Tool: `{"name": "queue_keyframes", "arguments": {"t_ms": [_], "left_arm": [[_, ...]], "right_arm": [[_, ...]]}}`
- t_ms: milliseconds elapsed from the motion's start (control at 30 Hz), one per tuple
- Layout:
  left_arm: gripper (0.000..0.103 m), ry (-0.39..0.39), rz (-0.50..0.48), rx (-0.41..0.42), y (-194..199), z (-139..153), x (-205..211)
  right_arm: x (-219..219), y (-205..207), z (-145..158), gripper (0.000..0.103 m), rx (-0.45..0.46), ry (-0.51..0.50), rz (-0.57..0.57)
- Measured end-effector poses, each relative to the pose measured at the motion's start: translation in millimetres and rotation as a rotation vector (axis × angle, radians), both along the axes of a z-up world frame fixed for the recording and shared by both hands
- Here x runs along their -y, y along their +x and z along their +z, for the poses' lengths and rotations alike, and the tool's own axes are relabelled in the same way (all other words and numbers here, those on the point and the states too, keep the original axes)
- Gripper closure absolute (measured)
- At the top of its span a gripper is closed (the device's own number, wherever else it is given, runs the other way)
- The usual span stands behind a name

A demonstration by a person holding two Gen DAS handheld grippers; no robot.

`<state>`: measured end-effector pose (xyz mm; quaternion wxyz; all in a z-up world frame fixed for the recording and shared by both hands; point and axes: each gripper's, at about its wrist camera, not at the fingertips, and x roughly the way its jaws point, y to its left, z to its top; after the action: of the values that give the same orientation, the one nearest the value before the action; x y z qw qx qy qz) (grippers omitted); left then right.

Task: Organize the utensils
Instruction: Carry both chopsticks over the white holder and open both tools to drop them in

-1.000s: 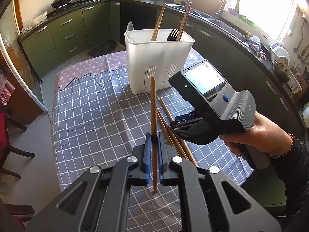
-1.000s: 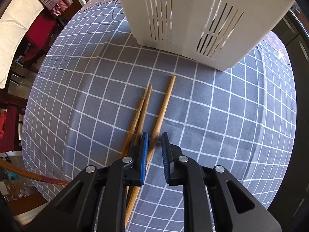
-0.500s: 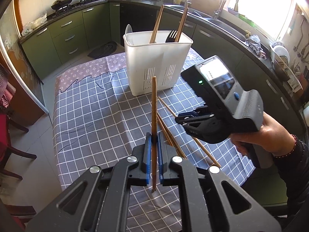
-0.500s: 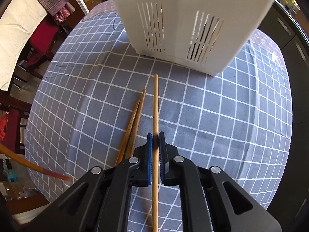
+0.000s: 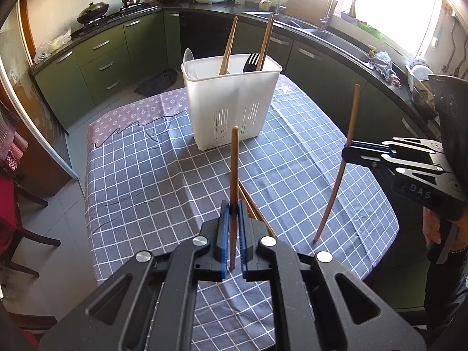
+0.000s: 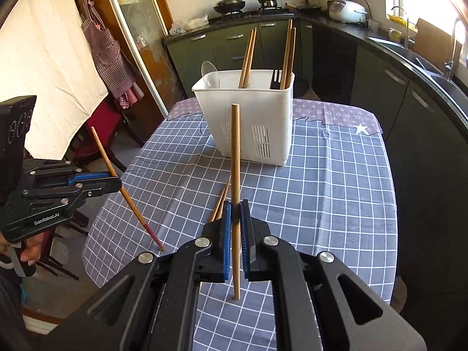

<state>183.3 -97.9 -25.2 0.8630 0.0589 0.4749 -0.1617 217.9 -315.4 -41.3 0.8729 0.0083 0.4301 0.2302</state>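
A white utensil holder (image 5: 231, 99) stands at the far end of the table, with chopsticks, a black fork (image 5: 252, 62) and a spoon inside; it also shows in the right wrist view (image 6: 248, 120). My left gripper (image 5: 233, 213) is shut on a brown chopstick (image 5: 233, 175) held upright above the table. My right gripper (image 6: 235, 213) is shut on a lighter chopstick (image 6: 235, 161), also upright. The right gripper appears in the left wrist view (image 5: 348, 150), the left gripper in the right wrist view (image 6: 115, 180). Two chopsticks (image 6: 220, 201) lie on the checked cloth between them.
The table carries a grey checked cloth (image 5: 152, 175) over a patterned one. Green kitchen cabinets (image 5: 99, 58) and a counter with a sink (image 5: 336, 38) run behind it. Red chairs (image 6: 99, 122) stand at the table's left side.
My right gripper closed on a chopstick on the cloth, lifted it and swung it upright, moving to the right. My left gripper kept holding its chopstick almost still.
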Motion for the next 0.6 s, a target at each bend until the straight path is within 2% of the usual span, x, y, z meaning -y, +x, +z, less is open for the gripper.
{"name": "queue_keyframes", "arguments": {"t_ms": [600], "left_arm": [[0.097,0.007,0.003,0.010,-5,4,1]], "right_arm": [[8,-18,5,0.096,0.042,0.026,0.017]]}}
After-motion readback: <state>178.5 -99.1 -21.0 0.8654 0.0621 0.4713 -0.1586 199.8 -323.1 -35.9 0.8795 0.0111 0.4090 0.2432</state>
